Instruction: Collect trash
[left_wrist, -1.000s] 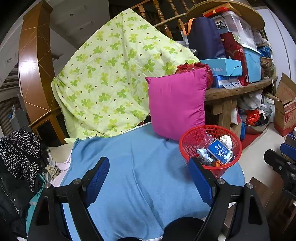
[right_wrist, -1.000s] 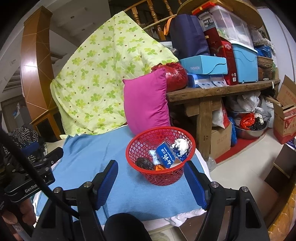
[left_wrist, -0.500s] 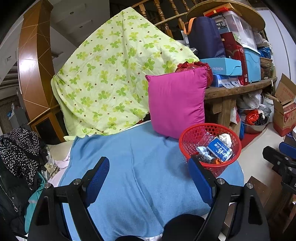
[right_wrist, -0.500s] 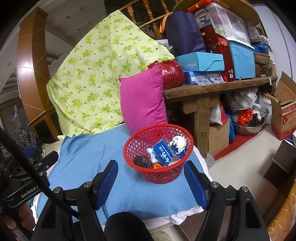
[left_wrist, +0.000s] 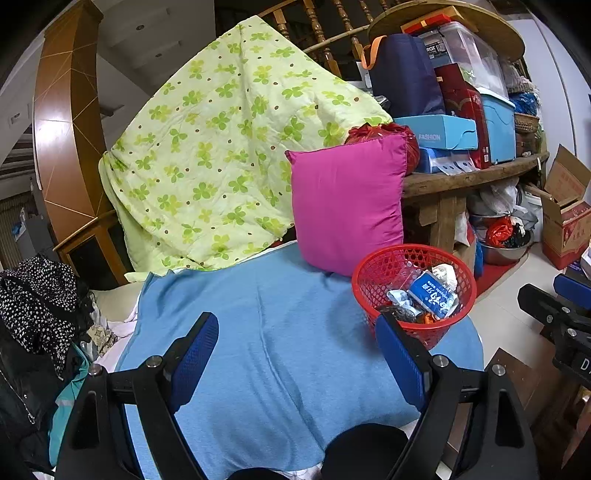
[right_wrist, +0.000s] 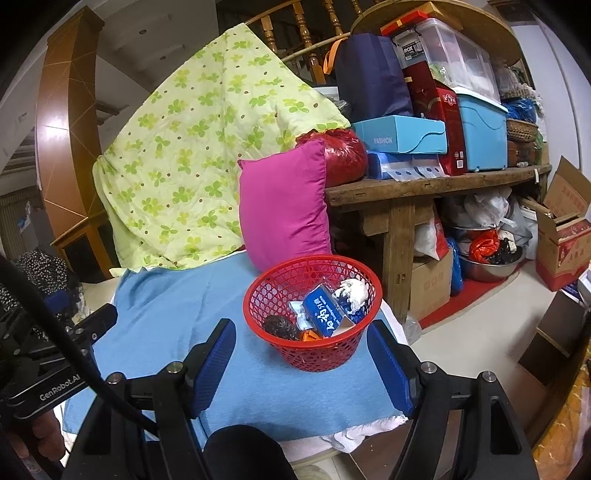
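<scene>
A red mesh basket (right_wrist: 288, 288) stands on the blue blanket (right_wrist: 162, 314), just ahead of my right gripper (right_wrist: 303, 354). It holds a blue packet (right_wrist: 323, 314), a crumpled white tissue (right_wrist: 352, 288), a dark ball and other scraps. The basket (left_wrist: 373, 269) also shows at the right in the left wrist view, beyond the right finger of my left gripper (left_wrist: 295, 354). Both grippers are open and empty, held above the blanket (left_wrist: 258, 332).
A magenta pillow (left_wrist: 347, 199) and a green flowered quilt (left_wrist: 221, 147) lean behind the basket. A cluttered wooden table (right_wrist: 436, 184) stands to the right, with boxes and a metal bowl (right_wrist: 491, 262) under it. Dark clothes (left_wrist: 33, 295) lie at the left.
Both views have shifted slightly. The basket sits a little lower and nearer the centre in the right wrist view. Both grippers stay open and empty.
</scene>
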